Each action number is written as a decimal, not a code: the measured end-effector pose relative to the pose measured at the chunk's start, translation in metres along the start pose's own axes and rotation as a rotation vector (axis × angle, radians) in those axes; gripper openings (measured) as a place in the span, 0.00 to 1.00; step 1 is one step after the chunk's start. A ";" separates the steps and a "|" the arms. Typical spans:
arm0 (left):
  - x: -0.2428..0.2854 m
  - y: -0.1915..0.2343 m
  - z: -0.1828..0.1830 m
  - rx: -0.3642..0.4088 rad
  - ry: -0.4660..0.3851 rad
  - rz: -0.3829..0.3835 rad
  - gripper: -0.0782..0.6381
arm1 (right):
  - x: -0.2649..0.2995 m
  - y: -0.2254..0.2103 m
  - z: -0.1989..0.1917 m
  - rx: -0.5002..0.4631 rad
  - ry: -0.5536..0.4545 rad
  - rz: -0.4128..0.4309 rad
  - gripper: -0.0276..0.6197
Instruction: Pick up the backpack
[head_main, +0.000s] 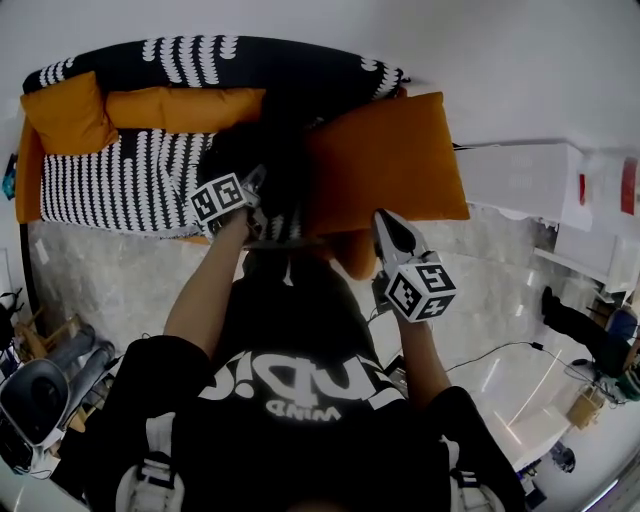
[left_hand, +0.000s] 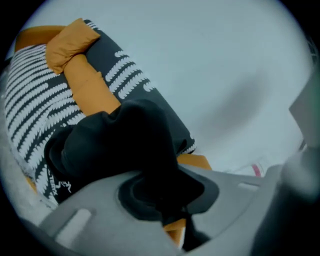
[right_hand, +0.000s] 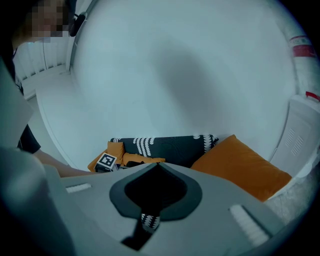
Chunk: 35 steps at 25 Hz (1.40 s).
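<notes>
A black backpack (head_main: 262, 150) sits on the seat of a black-and-white patterned sofa (head_main: 110, 180), between the orange cushions. My left gripper (head_main: 260, 190) is at the backpack's near top, shut on a fold of its black fabric (left_hand: 150, 150) that runs down between the jaws. The left gripper (left_hand: 161, 192) view is filled by the backpack, with a small white logo on its side. My right gripper (head_main: 386, 222) is held apart from the backpack, in front of the big orange cushion (head_main: 385, 165). The right gripper (right_hand: 156, 166) is shut with nothing in it.
A long orange bolster (head_main: 180, 105) and a square orange cushion (head_main: 68, 112) lie along the sofa's back. A white cabinet (head_main: 520, 175) stands to the right. Grey appliances (head_main: 40, 395) sit on the pale floor at lower left, and a cable (head_main: 500, 350) runs at lower right.
</notes>
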<state>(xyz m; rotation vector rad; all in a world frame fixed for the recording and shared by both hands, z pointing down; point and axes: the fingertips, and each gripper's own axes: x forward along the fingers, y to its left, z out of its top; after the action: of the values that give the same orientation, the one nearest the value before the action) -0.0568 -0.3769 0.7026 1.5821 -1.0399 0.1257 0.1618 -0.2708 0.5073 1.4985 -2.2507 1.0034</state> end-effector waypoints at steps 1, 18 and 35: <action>-0.001 -0.001 0.000 0.040 0.013 0.000 0.21 | 0.000 -0.001 0.000 0.002 0.000 0.001 0.05; -0.024 -0.026 0.013 0.129 -0.031 -0.142 0.18 | -0.005 -0.007 0.000 0.010 -0.011 -0.012 0.05; -0.128 -0.083 0.040 0.235 -0.211 -0.198 0.16 | -0.018 -0.002 0.028 -0.025 -0.095 0.005 0.05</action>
<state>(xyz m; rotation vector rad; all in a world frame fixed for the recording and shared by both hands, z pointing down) -0.0954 -0.3472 0.5526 1.9358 -1.0515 -0.0580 0.1755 -0.2768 0.4780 1.5621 -2.3234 0.9204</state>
